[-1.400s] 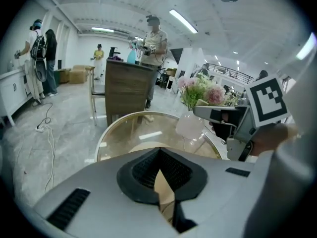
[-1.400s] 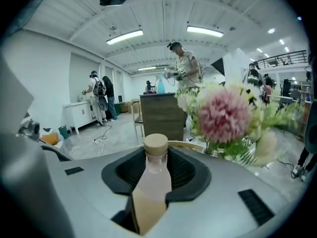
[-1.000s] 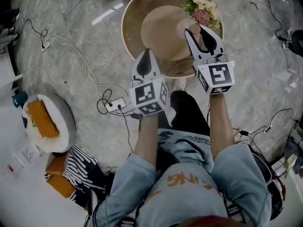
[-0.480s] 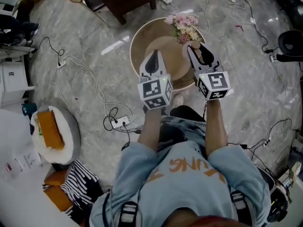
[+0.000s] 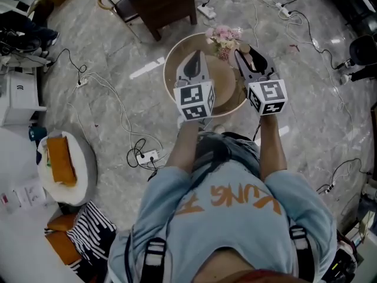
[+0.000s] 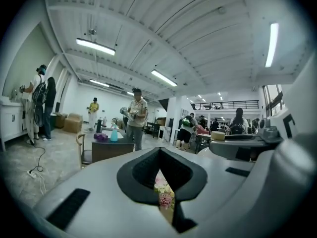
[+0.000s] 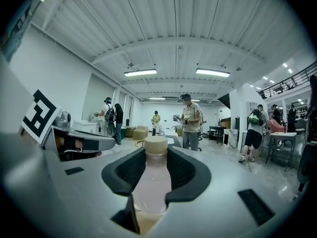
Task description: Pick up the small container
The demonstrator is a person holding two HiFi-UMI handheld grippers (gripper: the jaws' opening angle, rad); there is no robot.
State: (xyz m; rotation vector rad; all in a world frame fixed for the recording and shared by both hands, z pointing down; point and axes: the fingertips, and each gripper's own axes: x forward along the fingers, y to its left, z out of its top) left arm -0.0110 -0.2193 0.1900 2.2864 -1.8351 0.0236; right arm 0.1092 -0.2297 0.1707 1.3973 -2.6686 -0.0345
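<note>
**Small container clamped upright in the right tongs above the worktop**

The right tongs (image 7: pixel 155 165) are gripping the small container (image 7: pixel 150 192). Their dark pads are pressing on both sides of its pale, translucent body just under the beige cap (image 7: pixel 155 144). The left tongs (image 6: pixel 159 155) are closed and carrying nothing, with their tips meeting and only a narrow slit showing behind them.

The container is standing upright, its long axis running from 6 to 12 o'clock in the right gripper view. That line crosses the line of the jaws, and the cap is pointing up, clear of the pads. No view is showing whether its base is already off the surface.

In the head view both tongs are hanging side by side over the round worktop (image 5: pixel 172 61), which is sitting at 12 o'clock in that frame. The flowers (image 5: pixel 224 37) are lying close by, at about 10 o'clock from the right tongs.

As a judgement, the main risk is slipping:
- **Slide or pivot:** the body looks smooth and round and the hold is sitting high, so a quick lift or a tilt of the wrist could be letting it slide down or swing between the pads.
- **Knock:** a swing toward 10 o'clock could be brushing the flowers, and a drift toward 9 o'clock could be knocking the left tongs
</note>
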